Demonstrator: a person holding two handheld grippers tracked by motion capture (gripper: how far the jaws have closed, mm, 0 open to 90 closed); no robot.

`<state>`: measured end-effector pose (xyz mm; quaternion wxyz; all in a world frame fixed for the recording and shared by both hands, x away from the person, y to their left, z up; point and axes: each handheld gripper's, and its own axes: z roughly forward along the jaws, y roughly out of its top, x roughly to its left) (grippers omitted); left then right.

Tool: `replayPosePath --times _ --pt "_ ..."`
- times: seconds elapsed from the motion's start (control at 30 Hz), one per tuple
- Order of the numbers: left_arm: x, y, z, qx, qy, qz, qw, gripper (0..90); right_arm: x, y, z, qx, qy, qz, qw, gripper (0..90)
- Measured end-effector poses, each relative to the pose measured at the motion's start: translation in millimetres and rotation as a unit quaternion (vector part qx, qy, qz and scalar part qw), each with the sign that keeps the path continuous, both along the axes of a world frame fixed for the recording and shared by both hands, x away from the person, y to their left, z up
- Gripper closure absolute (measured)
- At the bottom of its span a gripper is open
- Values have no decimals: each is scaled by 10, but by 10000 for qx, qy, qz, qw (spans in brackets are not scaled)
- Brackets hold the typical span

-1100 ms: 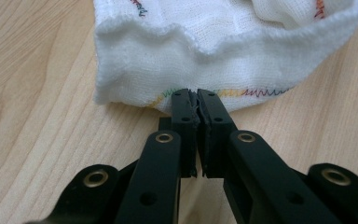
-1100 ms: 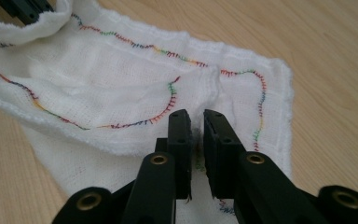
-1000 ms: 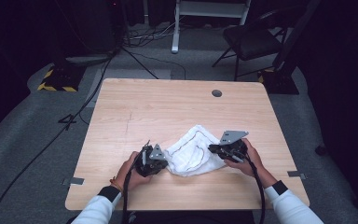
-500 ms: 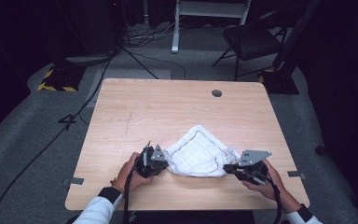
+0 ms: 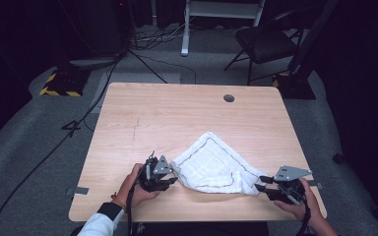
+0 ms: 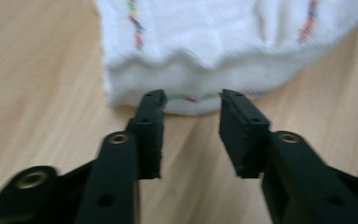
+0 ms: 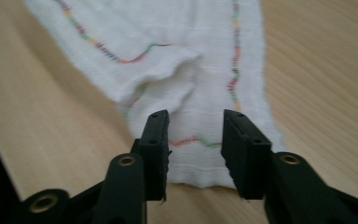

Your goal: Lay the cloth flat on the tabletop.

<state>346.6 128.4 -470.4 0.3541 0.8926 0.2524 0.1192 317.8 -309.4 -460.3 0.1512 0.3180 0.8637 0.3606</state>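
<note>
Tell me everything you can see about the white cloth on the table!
The white cloth looks like soft woven cotton with a thin multicoloured stitched line near its edges. It lies loosely folded and rumpled on the wooden table, near the person's edge, layers overlapping. The left gripper sits open at its rounded folded edge. The right gripper is open over its other end, jaws either side of a hem.

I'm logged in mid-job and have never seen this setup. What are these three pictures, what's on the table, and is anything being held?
No robot arm here: a person holds a hand-held two-jaw tool in each hand. The high view looks down on the wooden table. The other two pictures come from cameras riding on each tool, looking along its black jaws. A white cloth with coloured stitching lies partly folded on the table. The left tool is open at the cloth's edge; the right tool is open over a corner. Nothing is gripped.
</note>
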Motion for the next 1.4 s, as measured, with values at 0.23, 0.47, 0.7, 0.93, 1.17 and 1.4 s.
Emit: replayPosePath --times 0.23,0.47,0.7,0.93,1.17,1.4 --pt "332 -155 108 -117 -100 125 9998 298 224 -155 -186 -143 252 -742 9968 500" --pt "759 -440 129 -217 160 -23 9996 256 373 -190 -273 -112 527 -683 9962 559" --pt "1043 -751 16 286 265 -143 9991 402 527 -135 -262 -214 396 -137 9989 844" --pt "1162 -741 -125 356 578 -250 9974 723 765 -113 -248 -459 136 -416 9980 860" --pt "945 -583 -129 325 591 -399 9969 845 1082 -32 -213 -687 -161 -731 9948 859" --pt "608 -417 -125 338 657 -395 9965 840 1329 136 -208 -718 -317 -726 9943 859"
